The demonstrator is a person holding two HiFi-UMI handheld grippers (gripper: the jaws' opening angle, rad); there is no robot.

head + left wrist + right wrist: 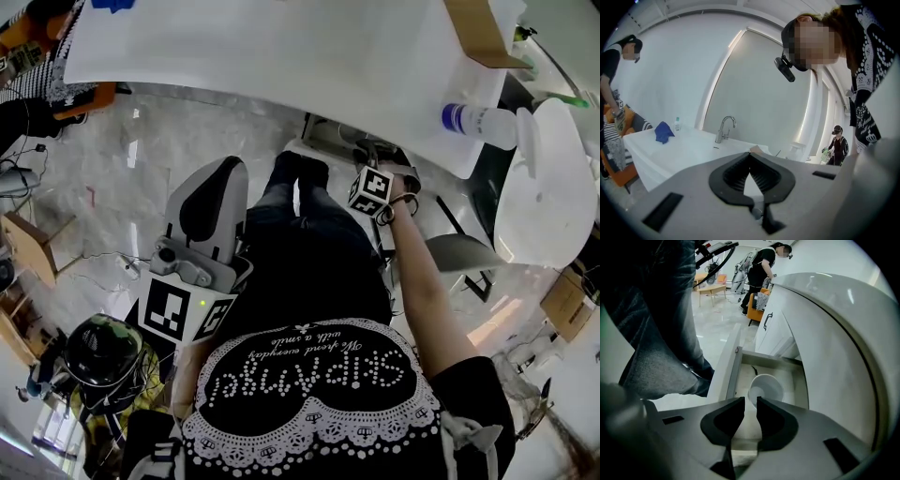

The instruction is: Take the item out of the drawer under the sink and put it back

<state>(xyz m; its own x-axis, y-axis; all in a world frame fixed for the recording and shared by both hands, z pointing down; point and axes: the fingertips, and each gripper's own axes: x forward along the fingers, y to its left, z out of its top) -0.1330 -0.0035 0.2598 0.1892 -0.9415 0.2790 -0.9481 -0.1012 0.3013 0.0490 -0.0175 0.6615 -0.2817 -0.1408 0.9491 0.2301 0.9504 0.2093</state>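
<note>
Right gripper [750,405]: aimed steeply down into the open drawer; jaws partly apart with a narrow gap, pads pressing on nothing, nothing carried.
Just past the tips: white cup [765,390] at about 1 o'clock from the gap, near rim lined up with that gap, apart from the pads as far as can be told.
Left gripper [750,157]: tips together, empty, held roughly level, facing across the counter [684,150], no part in the reach.
Step in hand: judged as the reach for the cup; take-out not yet done, put-back to follow.
Next move calls for: a little more descent toward 1 o'clock, one jaw inside the rim and one outside, a close on the thin wall before any lift, then a straight rise clear of the drawer walls.
Cup's place: on the floor of the drawer [735,373], near its middle, upright, mouth up.
Cup's look: plain white, round, smooth, nothing seen inside; thin-walled, probably light and slippery under the pads.
Around: short dark streak [753,370] at 11 o'clock of the cup; white cabinet front [776,329] at 12 o'clock; person's jeans [656,333] at 9 o'clock.
</note>
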